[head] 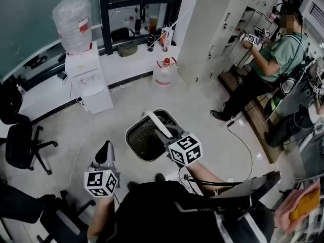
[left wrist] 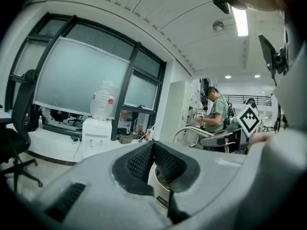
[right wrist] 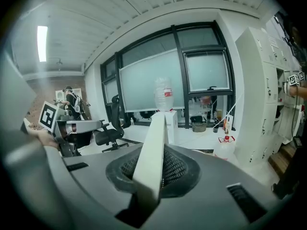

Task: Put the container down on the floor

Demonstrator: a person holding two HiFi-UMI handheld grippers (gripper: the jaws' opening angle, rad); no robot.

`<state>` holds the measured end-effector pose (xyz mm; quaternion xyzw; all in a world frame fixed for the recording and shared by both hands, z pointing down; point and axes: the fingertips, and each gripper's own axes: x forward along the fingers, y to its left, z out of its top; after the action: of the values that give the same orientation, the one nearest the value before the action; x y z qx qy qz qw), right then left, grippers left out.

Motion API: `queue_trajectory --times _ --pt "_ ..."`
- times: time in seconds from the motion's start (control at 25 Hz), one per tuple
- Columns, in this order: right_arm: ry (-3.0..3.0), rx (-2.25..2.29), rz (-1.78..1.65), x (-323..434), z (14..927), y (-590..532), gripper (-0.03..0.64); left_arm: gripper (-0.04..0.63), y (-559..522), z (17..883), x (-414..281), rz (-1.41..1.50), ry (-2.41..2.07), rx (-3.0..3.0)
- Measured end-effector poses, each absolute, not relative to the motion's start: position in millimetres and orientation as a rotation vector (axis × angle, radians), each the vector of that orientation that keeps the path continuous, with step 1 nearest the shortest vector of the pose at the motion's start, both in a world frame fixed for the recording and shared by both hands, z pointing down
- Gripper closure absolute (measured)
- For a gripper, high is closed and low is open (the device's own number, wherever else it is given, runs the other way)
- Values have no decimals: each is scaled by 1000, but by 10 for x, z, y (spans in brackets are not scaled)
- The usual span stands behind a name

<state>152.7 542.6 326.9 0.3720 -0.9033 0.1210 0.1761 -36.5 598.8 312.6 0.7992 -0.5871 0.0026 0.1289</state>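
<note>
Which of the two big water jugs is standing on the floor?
The red-capped jug, on the floor below the window ledge. The other jug sits upside down on top of the white water dispenser.

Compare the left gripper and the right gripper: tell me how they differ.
The right gripper is clamped on the white handle of the container; the left gripper is shut with nothing held. In the head view the right gripper reaches over the container, while the left gripper stands off to its left, apart from it. Both carry a marker cube.
</note>
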Motion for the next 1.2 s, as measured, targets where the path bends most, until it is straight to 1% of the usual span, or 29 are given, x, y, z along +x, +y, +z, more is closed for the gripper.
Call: queue_trajectory --times 0.36,0.72,1.2 --pt "-2540 1128 352 1517 3214 5325 563 586 5899 3139 -476 3 -1670 2359" --pt "-2516 1215 319 1334 3146 5213 563 586 5802 3199 -699 29 -1577 2445" --pt "-2554 1182 321 1216 3142 4597 563 586 5288 3251 -801 60 -1618 2407"
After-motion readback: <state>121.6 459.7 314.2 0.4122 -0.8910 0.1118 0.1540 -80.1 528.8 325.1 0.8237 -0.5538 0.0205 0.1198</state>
